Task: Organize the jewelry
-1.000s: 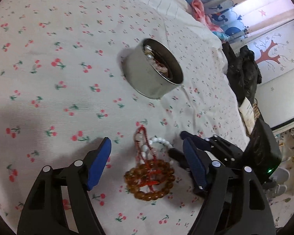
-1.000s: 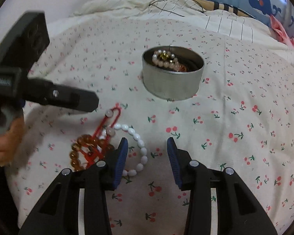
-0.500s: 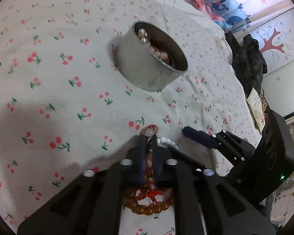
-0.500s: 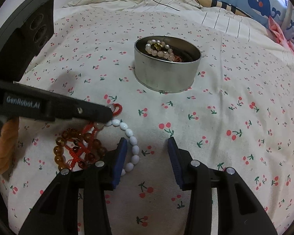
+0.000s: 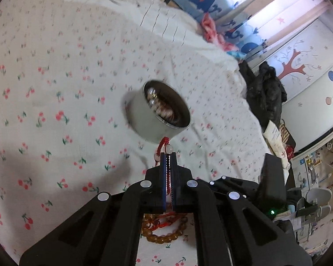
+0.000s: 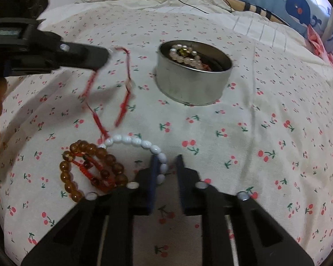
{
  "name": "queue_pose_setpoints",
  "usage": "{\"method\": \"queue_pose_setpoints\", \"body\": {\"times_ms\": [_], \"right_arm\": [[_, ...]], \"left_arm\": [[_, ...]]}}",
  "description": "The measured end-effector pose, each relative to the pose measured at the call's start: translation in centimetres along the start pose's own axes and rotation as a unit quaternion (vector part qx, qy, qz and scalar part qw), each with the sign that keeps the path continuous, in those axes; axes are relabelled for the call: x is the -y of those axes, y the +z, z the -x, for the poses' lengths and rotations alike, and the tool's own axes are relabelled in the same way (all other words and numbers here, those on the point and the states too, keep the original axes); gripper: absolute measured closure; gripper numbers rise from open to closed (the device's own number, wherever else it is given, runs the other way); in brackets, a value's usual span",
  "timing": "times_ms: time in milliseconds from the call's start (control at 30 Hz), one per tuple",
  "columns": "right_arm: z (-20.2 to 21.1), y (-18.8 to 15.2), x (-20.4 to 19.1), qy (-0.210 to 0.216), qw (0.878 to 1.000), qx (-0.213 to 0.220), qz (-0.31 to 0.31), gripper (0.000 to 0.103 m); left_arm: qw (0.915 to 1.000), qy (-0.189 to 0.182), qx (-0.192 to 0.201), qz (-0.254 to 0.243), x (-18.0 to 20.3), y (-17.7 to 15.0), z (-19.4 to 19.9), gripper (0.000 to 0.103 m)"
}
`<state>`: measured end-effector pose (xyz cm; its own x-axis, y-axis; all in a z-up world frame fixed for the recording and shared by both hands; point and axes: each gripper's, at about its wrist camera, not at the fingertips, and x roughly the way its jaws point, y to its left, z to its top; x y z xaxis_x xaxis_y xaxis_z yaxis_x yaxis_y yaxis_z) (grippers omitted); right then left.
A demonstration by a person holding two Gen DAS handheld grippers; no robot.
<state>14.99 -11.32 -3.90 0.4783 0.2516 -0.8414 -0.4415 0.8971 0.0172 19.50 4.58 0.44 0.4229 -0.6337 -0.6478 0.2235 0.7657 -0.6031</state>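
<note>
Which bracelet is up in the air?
The red cord bracelet, pinched in the left gripper and dangling. The amber bead bracelet and white bead bracelet lie on the bedsheet.

On our right-hand view, the bedspread [image 6: 266,122] lies bare to the right of the tin [image 6: 194,82] and in front of it, so we see open passage there. To the left, the left gripper [image 6: 100,55] hangs over the bed with the red cord bracelet [image 6: 122,93] dangling from it, barring the near-left approach. The amber bead bracelet [image 6: 91,168] and white bead bracelet [image 6: 144,148] crowd the near edge.
</note>
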Motion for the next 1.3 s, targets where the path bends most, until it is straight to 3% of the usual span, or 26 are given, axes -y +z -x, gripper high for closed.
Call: {"method": "queue_pose_setpoints", "body": {"times_ms": [333, 667, 1033, 1300], "right_arm": [[2.0, 0.5, 4.9, 0.069, 0.989, 0.041, -0.126, 0.095], [5.0, 0.7, 7.9, 0.152, 0.962, 0.105, -0.2, 0.095], [7.1, 0.7, 9.1, 0.168, 0.949, 0.141, -0.225, 0.095], [7.6, 0.5, 9.9, 0.184, 0.94, 0.155, -0.244, 0.095]], "left_arm": [[1.0, 0.004, -0.006, -0.002, -0.3, 0.2, 0.1, 0.1], [0.9998, -0.002, -0.011, -0.015, 0.4, 0.0, 0.0, 0.1], [0.9992, -0.005, 0.011, -0.039, 3.6, 2.0, 1.6, 0.1], [0.9984, -0.012, 0.009, -0.054, 6.9, 5.9, -2.0, 0.1]]}}
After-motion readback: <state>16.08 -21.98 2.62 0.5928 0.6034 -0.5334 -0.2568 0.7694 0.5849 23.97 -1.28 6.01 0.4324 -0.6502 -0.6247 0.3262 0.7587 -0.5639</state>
